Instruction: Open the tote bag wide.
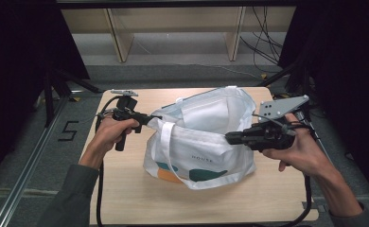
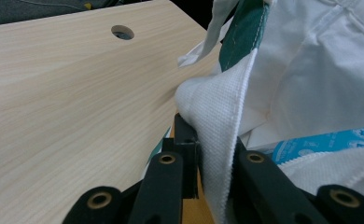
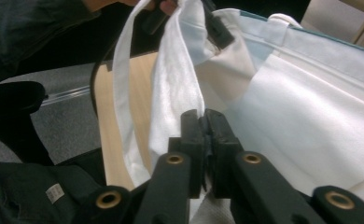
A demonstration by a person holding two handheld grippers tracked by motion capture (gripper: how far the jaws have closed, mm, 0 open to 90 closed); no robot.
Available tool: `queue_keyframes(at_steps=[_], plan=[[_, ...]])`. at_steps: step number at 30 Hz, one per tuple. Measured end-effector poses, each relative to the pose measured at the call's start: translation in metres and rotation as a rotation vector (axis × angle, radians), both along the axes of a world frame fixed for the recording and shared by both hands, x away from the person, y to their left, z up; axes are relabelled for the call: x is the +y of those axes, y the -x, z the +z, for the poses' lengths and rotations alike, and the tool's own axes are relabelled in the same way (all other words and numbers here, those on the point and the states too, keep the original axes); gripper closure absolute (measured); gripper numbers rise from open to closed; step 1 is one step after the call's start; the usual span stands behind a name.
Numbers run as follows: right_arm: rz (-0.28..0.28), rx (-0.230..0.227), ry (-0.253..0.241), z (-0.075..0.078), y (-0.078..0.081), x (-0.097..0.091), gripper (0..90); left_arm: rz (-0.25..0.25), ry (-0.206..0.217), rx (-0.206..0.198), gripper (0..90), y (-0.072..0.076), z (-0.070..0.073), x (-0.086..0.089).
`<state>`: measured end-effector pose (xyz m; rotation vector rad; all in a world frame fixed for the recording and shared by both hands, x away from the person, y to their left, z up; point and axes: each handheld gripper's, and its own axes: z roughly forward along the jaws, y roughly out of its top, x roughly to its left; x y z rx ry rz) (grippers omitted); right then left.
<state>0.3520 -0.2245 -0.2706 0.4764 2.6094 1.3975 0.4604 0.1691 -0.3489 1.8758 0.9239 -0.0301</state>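
Observation:
A white tote bag (image 1: 206, 156) with a green and orange print stands open on the wooden table (image 1: 126, 189). My left gripper (image 1: 155, 118) is shut on the bag's left rim (image 2: 213, 107), the thick hem pinched between its jaws. At the bag's right side, my right gripper (image 1: 230, 138) is shut on the front rim (image 3: 180, 79), where thin white fabric rises from between its closed jaws. The two grips hold the mouth spread apart. A blue printed packet (image 2: 320, 142) lies inside the bag. A white handle strap (image 1: 166, 142) hangs down the front.
A round hole (image 2: 122, 32) is cut in the tabletop near its far left corner. Wooden shelf legs (image 1: 118, 42) and loose cables (image 1: 263, 42) stand beyond the table. Black stand legs (image 1: 59, 90) flank the left side. Bare tabletop runs along the near edge.

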Motion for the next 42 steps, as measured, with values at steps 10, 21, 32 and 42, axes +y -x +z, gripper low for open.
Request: queue_keyframes(at_steps=[10, 21, 32, 42], plan=[[0.071, 0.018, -0.012, -0.020, 0.019, 0.006, 89.4, 0.004, 0.003, -0.009, 79.1, 0.004, 0.001, 0.006], [0.058, 0.014, 0.014, -0.043, 0.020, 0.020, 89.4, 0.023, -0.059, -0.036, 60.7, 0.016, 0.016, 0.008], [0.070, -0.070, -0.056, -0.020, 0.029, 0.019, 89.5, -0.020, -0.149, 0.067, 55.5, 0.025, 0.035, 0.011], [0.085, -0.045, -0.029, -0.033, 0.029, 0.031, 89.5, -0.079, -0.195, 0.066, 69.1, 0.036, 0.023, 0.010]])
